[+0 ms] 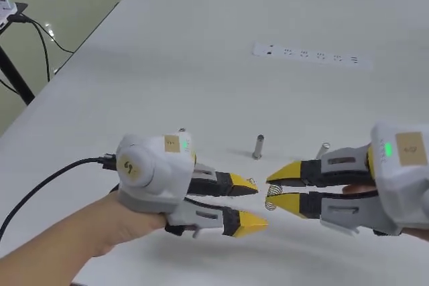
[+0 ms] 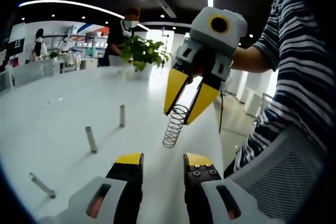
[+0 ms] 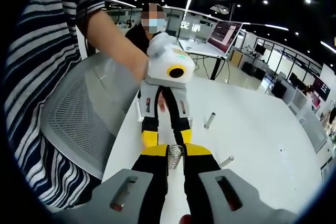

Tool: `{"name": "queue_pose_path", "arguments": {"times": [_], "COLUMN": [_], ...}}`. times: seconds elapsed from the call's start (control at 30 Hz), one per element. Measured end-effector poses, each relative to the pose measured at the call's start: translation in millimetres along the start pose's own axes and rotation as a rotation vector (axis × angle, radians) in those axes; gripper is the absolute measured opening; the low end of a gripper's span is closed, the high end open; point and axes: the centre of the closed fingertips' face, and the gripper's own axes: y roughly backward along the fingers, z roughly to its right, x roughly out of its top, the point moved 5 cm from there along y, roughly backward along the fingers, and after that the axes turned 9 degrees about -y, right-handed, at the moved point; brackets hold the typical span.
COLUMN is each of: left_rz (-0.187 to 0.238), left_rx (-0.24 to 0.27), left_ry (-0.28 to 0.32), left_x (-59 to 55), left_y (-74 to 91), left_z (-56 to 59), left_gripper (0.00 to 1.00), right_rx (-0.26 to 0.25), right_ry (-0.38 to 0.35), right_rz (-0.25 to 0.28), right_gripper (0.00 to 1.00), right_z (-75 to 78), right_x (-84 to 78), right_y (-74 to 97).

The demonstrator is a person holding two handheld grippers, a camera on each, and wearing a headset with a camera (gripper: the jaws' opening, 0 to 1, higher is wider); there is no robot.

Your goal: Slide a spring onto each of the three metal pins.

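Now, your right gripper (image 2: 178,115) clamped on spring (image 2: 175,125), your left gripper (image 1: 258,205) jaws apart, tips near it at 9 o'clock, bare pin (image 1: 258,147) upright at 12 o'clock

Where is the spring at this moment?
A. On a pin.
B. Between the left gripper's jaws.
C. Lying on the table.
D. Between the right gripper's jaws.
D: the right gripper clamps the spring by one end between its yellow tips.
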Motion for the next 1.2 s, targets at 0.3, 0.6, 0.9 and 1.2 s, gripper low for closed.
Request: {"name": "queue_pose_path", "arguments": {"times": [0.3,0.6,0.9,1.2], "left_rz": [-0.019,-0.029,-0.032,-0.047], "left_rx": [0.071,0.138,0.23,0.317], "left_ry": [0.028,0.06,0.106,0.139], "left_x": [-14.7,-27.3,-36.6,-45.9], "left_y": [22.0,50.2,76.0,95.0], "left_z": [-11.2,-22.3,-36.7,-43.2], "left_gripper": [0.3,0.41,0.52,0.7], "right_rx": [-0.026,-0.056,-0.091,-0.13], "right_ry": [0.006,0.006,0.007,-0.003], "right_rz": [-0.002,0.001,-0.005,-0.002], "right_gripper": [0.07,0.07,0.07,0.07], "right_z": [6.7,13.1,18.5,24.0], "right_x": [-1.4,-1.5,-3.8,-8.3], "right_y": [0.8,3.8,7.8,14.5]}}
